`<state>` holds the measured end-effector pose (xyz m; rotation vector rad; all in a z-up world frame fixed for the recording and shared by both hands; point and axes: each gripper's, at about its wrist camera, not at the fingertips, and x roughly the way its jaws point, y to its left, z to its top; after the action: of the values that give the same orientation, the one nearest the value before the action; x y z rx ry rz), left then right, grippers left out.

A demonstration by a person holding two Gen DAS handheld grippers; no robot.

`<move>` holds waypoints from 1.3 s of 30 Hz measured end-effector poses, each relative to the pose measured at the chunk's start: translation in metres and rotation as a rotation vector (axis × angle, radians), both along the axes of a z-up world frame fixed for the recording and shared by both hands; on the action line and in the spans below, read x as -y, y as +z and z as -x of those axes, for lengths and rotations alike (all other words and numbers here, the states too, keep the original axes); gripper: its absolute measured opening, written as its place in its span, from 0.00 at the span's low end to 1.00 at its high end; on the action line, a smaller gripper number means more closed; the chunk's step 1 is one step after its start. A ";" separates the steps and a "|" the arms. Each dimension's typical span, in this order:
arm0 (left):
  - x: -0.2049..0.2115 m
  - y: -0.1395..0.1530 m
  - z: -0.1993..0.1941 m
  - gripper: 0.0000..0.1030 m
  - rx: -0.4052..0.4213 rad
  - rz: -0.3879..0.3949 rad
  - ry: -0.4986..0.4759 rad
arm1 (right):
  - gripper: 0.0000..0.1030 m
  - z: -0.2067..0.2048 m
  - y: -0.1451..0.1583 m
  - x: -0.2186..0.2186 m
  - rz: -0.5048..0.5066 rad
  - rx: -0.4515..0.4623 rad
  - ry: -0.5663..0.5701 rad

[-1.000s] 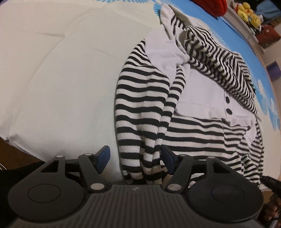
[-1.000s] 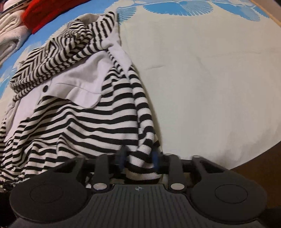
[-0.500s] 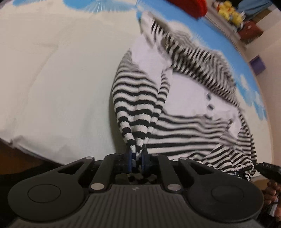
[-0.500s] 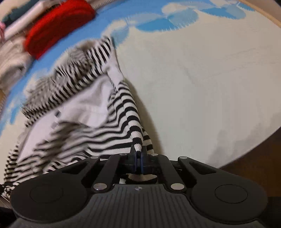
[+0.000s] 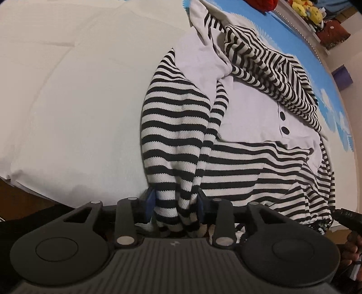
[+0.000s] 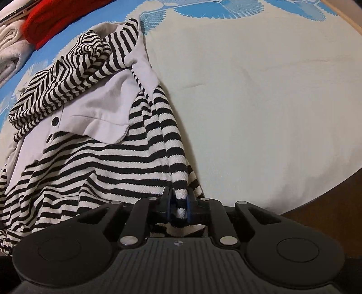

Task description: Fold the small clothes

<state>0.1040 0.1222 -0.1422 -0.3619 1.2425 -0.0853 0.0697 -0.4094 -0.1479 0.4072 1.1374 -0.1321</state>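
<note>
A black-and-white striped top (image 5: 237,158) with a white button placket and hood lies crumpled on a white bedsheet (image 5: 67,101); it also shows in the right wrist view (image 6: 90,158). My left gripper (image 5: 175,201) has its blue pads partly apart around the cuff of the striped left sleeve (image 5: 174,135). My right gripper (image 6: 178,207) is shut on the cuff of the other striped sleeve (image 6: 174,149), which runs taut up to the shoulder.
The bed's near edge drops to a brown floor (image 6: 328,203). A red garment (image 6: 52,20) and folded pale cloth (image 6: 11,45) lie at the far left. Toys on a shelf (image 5: 316,15) stand beyond the bed. A hand and the other gripper's tip (image 5: 348,217) show at the right.
Both grippers pinched the sleeve cuffs and pulled them taut half a second ago. Now the left jaws have widened around its cuff; the right jaws have eased slightly but still clamp its sleeve.
</note>
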 end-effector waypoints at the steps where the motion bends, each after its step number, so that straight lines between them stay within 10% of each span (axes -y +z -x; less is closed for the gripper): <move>1: 0.000 -0.001 0.000 0.39 0.000 -0.002 -0.001 | 0.13 0.000 0.000 0.000 0.002 0.000 0.002; 17: 0.002 0.014 0.009 0.07 0.077 -0.005 -0.035 | 0.04 0.005 0.013 0.001 -0.023 0.074 0.014; 33: -0.019 0.166 0.097 0.07 0.297 0.097 -0.133 | 0.02 0.111 0.160 0.044 -0.241 0.429 0.064; 39: -0.030 0.158 0.022 0.07 0.266 0.117 -0.111 | 0.02 0.080 0.179 0.049 -0.245 0.445 0.101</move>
<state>0.0820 0.1520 0.0162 -0.3703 0.9957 -0.2930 -0.0105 -0.4585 0.0306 0.5632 0.7323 0.1820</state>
